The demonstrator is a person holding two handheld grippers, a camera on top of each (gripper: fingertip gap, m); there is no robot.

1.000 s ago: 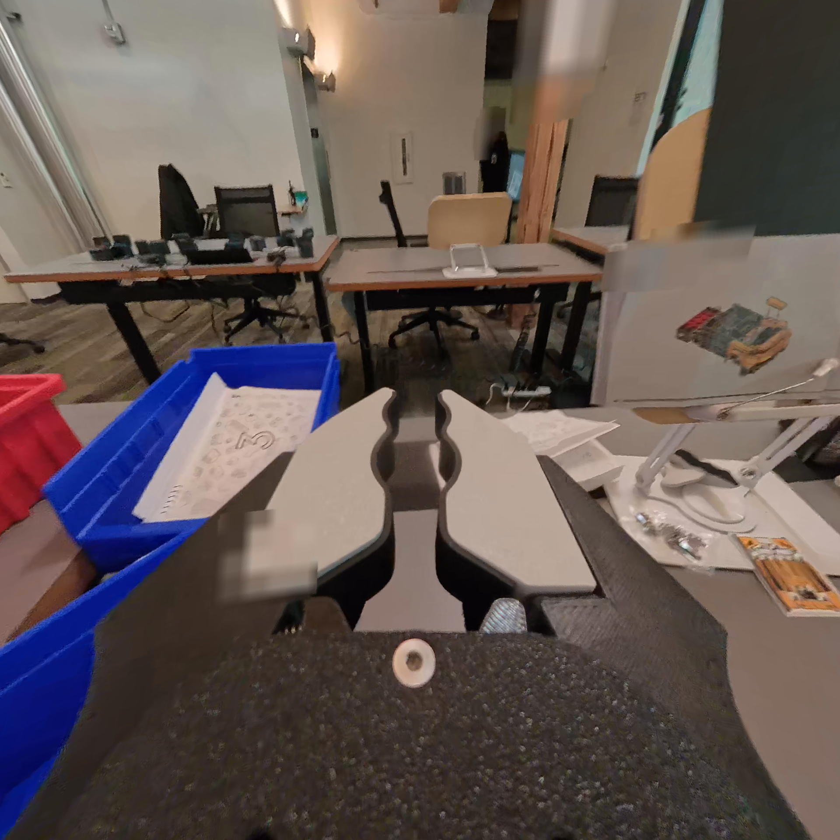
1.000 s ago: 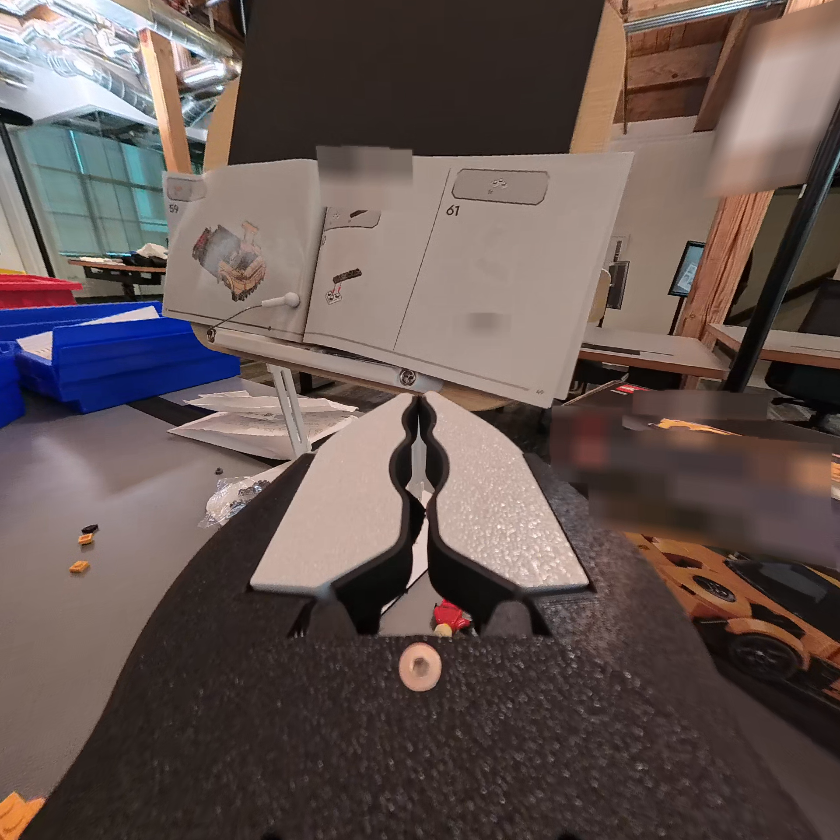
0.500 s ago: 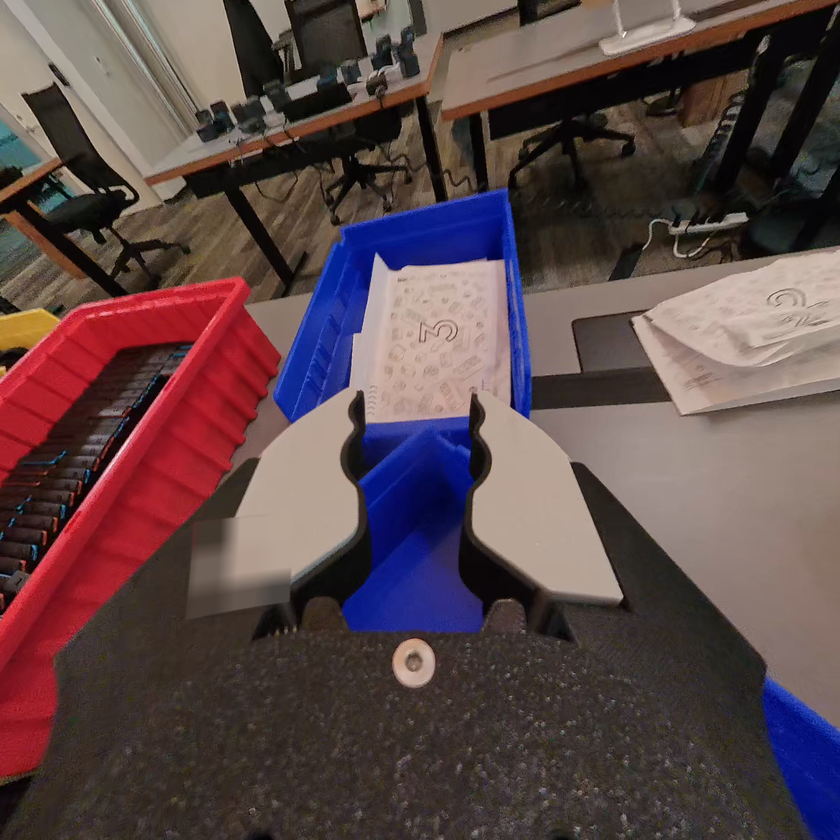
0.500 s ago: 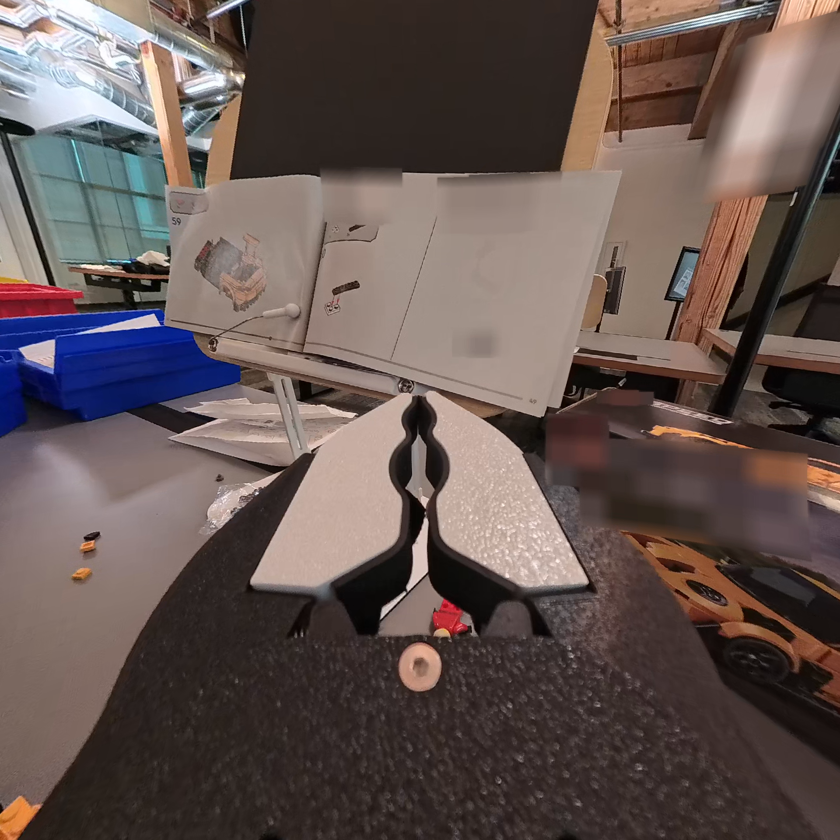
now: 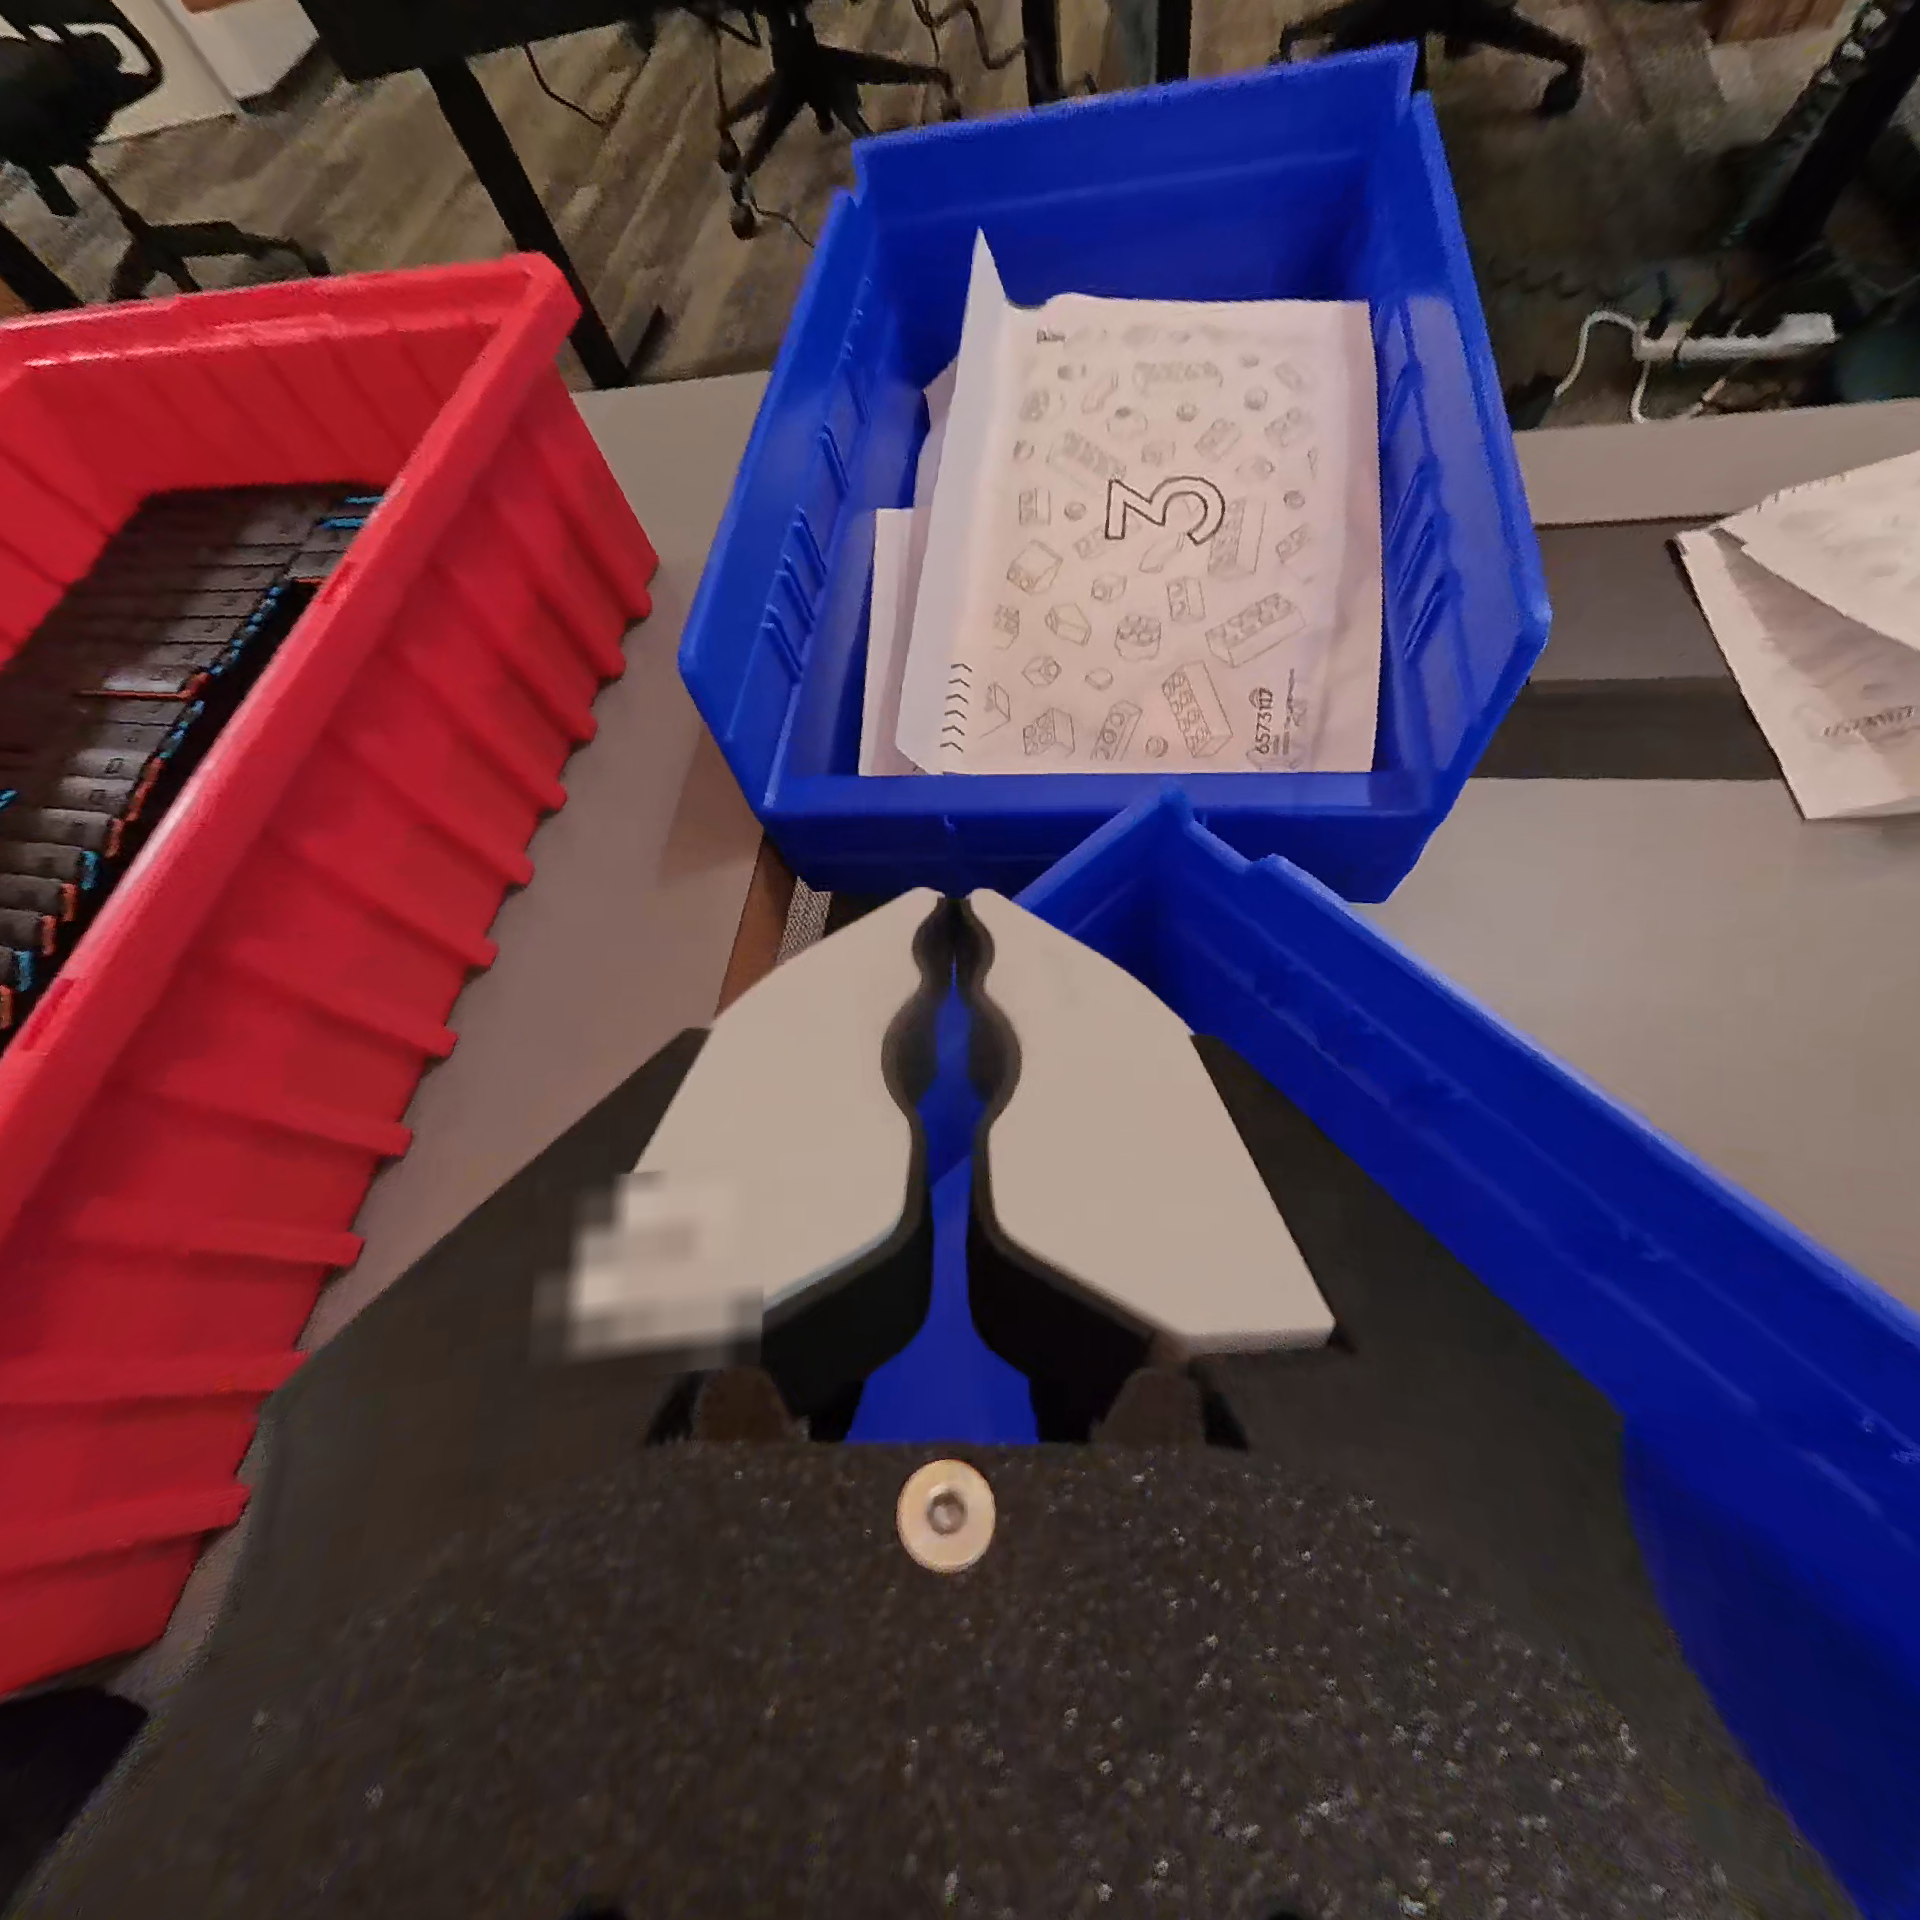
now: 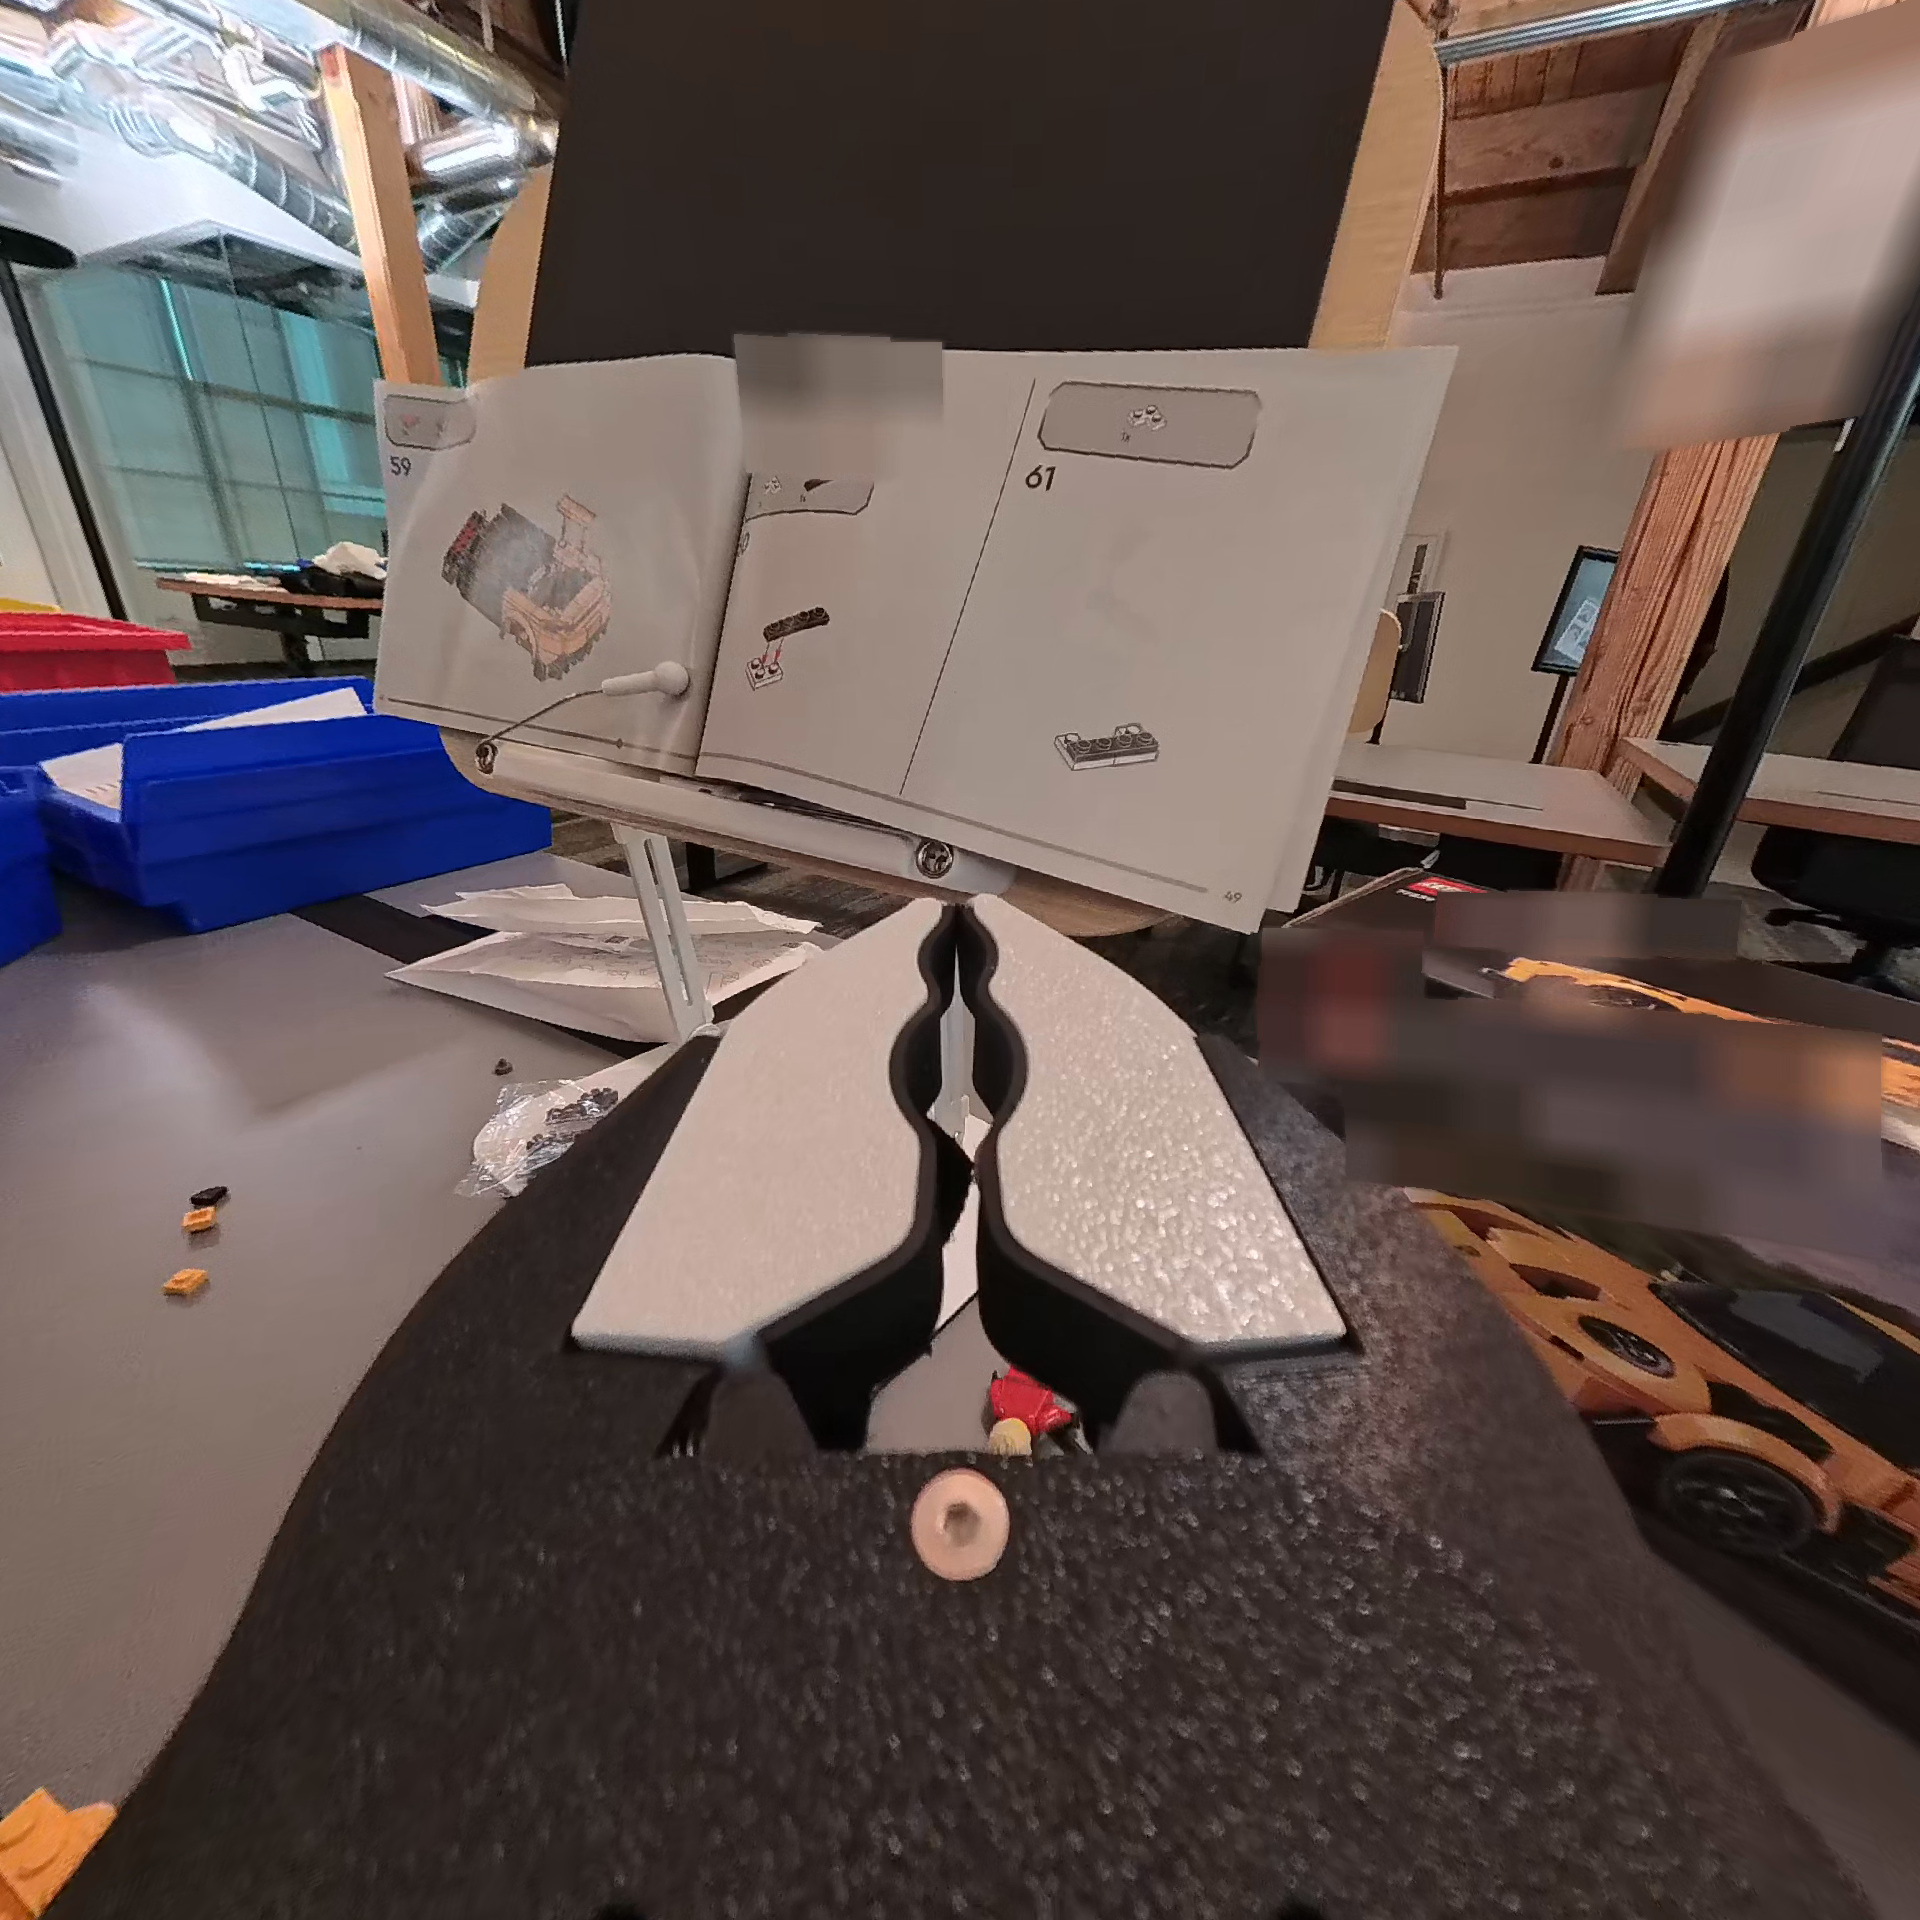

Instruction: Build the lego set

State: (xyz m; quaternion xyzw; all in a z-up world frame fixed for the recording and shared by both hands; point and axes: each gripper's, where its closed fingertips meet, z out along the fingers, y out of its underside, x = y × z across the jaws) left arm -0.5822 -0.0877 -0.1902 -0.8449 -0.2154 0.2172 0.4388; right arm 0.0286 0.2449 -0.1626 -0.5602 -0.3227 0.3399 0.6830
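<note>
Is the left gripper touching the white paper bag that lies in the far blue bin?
Apart. In the left wrist view the left gripper ends short of the far blue bin, whose front wall stands between its tips and the white paper bag.

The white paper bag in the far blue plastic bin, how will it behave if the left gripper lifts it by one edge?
The white paper bag looks thin and creased, so it would probably flop and bend. It lies flat in the far blue plastic bin, so catching an edge may be awkward.

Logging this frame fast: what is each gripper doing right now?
Left gripper: closed, tips together, nothing visible between them, above the near blue bin.
Right gripper: closed, apparently empty, pointing at the instruction booklet.
</note>
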